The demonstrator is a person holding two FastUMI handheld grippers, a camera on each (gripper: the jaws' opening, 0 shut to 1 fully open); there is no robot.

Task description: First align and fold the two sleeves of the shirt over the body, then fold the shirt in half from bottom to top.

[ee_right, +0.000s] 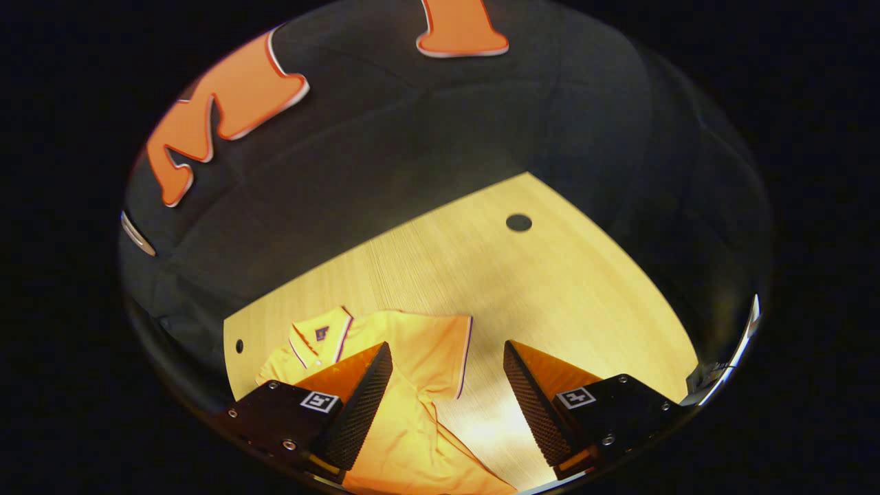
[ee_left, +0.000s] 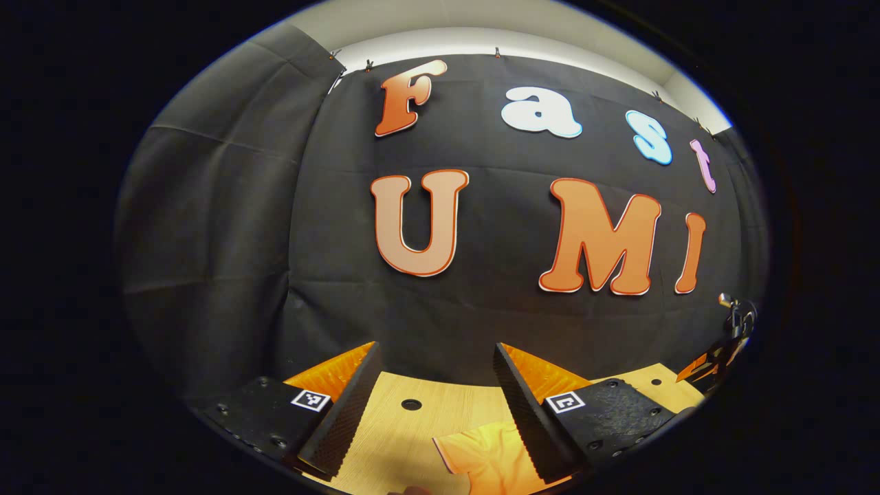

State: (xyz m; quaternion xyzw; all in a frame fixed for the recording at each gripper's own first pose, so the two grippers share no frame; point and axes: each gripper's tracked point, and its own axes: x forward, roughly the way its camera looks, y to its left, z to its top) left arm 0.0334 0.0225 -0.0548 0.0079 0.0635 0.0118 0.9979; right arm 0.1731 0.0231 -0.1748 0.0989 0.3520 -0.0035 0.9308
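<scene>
Orange shirt (ee_right: 412,385) lies unfolded on the desk (ee_right: 522,289); both grippers (ee_left: 436,405) (ee_right: 447,392) hover above it wide open and empty, so sleeve-folding comes first.

Your left tongs (ee_left: 436,405) point level, fingers spread wide and holding nothing; your right tongs (ee_right: 447,402) tilt downward, equally agape.
</scene>
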